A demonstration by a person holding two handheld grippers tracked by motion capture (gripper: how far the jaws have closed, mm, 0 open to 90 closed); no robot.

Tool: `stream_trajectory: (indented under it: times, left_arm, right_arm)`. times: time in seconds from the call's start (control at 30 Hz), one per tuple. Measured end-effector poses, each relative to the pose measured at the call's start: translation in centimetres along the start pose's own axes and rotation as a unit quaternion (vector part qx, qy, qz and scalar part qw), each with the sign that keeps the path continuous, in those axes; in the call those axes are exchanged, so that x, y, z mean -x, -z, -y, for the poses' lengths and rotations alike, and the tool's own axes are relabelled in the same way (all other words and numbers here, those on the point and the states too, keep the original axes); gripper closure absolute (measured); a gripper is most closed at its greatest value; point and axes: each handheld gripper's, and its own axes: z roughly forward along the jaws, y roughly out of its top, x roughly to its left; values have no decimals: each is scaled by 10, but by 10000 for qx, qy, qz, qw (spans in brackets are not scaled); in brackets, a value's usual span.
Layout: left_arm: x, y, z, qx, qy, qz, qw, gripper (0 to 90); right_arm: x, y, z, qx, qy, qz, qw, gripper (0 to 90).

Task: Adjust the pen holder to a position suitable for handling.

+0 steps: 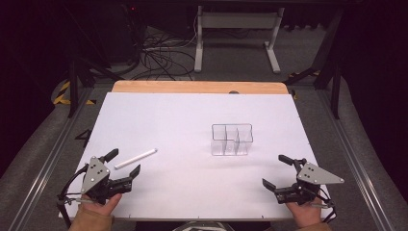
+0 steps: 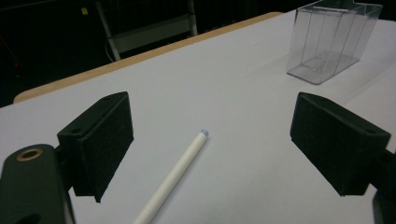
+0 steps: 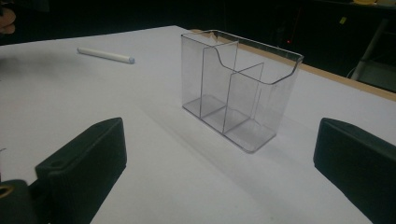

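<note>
A white pen (image 1: 136, 158) with a bluish tip lies on the white table (image 1: 192, 120) at the left, slanting up to the right. My left gripper (image 1: 123, 161) stands open around the pen's near end; in the left gripper view the pen (image 2: 173, 178) runs between the spread jaws of that gripper (image 2: 210, 149) without touching them. A clear plastic organizer (image 1: 232, 139) with several compartments stands upright right of centre, empty. My right gripper (image 1: 277, 171) is open near the front right, some way short of the organizer (image 3: 238, 86), nothing between its jaws.
The table's wooden far edge (image 1: 199, 87) shows behind the white sheet. Past it are a white desk frame (image 1: 235, 33) and loose cables (image 1: 159, 55) on the floor. Metal rails (image 1: 45, 159) run along both sides of the table.
</note>
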Motion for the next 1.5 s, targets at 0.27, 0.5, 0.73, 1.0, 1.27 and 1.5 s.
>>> stream_trajectory:
  times: [0.27,0.5,0.73,1.0,1.27,1.5]
  left_arm:
    - [-2,0,-2,-37,230,187,9996,138]
    - [-7,-1,-12,-68,437,316,9985,139]
    - [-11,-10,-25,-229,276,390,9986,137]
    - [-15,-19,-36,-260,261,435,9984,138]
    - [-24,-29,-48,-346,310,468,9978,138]
    - [-25,-38,-53,-435,224,493,9976,137]
  right_arm:
    - [1,-1,1,1,-41,-23,10000,34]
    - [1,-1,2,-43,-62,-28,10000,37]
    - [1,-1,2,-44,-60,-36,10000,38]
    - [1,0,3,-48,-73,-41,10000,38]
    - [1,-2,4,-111,-80,-75,9999,38]
    - [2,-5,5,-150,-115,-123,9997,38]
